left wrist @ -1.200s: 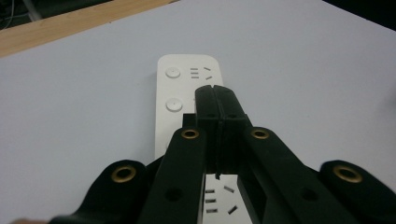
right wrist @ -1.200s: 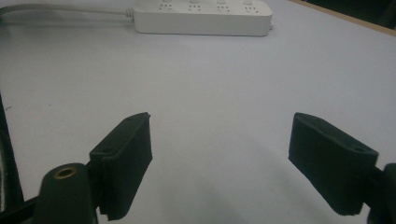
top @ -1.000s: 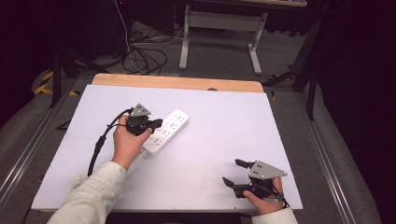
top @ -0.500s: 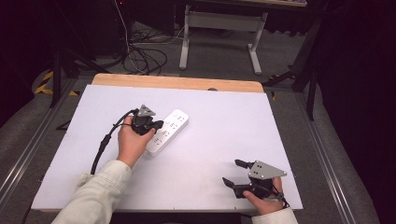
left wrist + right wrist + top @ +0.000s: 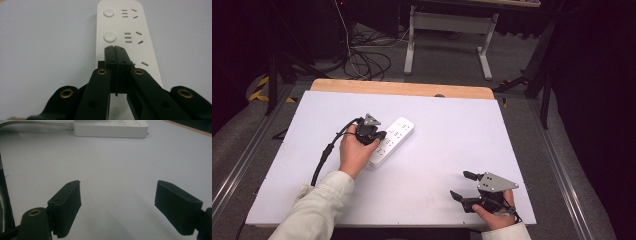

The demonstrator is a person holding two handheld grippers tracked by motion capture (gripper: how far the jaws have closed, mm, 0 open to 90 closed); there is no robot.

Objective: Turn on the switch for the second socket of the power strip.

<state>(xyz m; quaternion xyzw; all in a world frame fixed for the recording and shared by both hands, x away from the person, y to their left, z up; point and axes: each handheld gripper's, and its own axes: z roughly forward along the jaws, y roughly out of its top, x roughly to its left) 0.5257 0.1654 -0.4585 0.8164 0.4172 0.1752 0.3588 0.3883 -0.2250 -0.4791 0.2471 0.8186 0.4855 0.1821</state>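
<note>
We press left hand-held gripper (image 5: 115, 51), jaws together, onto white power strip (image 5: 130, 30). Right hand-held gripper (image 5: 117, 202) spread, empty, well apart on tabletop (image 5: 452, 130).

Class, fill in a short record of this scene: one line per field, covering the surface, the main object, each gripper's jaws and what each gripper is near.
surface: white table
main object: white power strip, lying flat, left of centre
left gripper: jaws shut, tips over the strip's sockets, nothing between them
right gripper: jaws open, nothing between them, near the table's front right edge, apart from the strip
strip cord: grey, leaves one end of the strip
</note>
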